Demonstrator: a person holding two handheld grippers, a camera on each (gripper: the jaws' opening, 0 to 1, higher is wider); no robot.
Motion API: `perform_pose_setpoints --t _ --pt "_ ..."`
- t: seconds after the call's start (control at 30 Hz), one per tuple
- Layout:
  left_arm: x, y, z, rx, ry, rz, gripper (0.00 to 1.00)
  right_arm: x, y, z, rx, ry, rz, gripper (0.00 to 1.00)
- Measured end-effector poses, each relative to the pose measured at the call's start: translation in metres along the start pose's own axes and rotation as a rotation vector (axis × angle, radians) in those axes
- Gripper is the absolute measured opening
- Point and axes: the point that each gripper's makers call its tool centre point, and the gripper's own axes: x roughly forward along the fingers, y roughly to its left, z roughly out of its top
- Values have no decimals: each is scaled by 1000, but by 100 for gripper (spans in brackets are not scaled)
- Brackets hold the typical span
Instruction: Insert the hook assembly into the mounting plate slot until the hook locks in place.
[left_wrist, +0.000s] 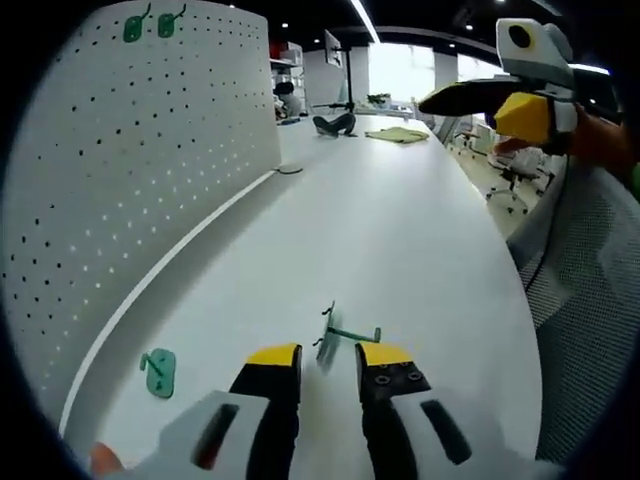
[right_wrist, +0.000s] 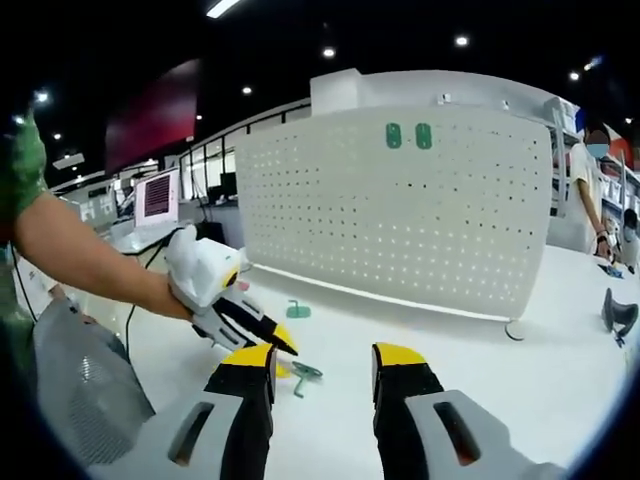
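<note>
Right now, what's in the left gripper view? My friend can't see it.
A green hook lies on the white table just ahead of the left gripper, whose yellow-tipped jaws stand open. A green plate lies to the left near a white pegboard carrying two more green pieces.

A hook (left_wrist: 340, 335) lies on the table (left_wrist: 400, 230) before the pegboard (left_wrist: 130, 170).

A mesh office chair (left_wrist: 585, 290) stands at the edge of the long white table (left_wrist: 400, 230). At the table's far end lie a yellow-green cloth (left_wrist: 397, 134) and a dark object (left_wrist: 334, 123), with a monitor (left_wrist: 333, 48) behind. Another screen (right_wrist: 157, 196) glows on a neighbouring desk, and a person (right_wrist: 590, 190) stands beyond the board.
</note>
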Motion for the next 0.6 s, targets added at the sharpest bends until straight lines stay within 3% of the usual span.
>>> perform_pose_setpoints --t 0.23,0.6 --pt "2 0 -1 2 4 -4 19 4 14 -18 22 83 92 39" --pt "5 4 -3 1 11 1 15 7 28 -29 23 129 155 39"
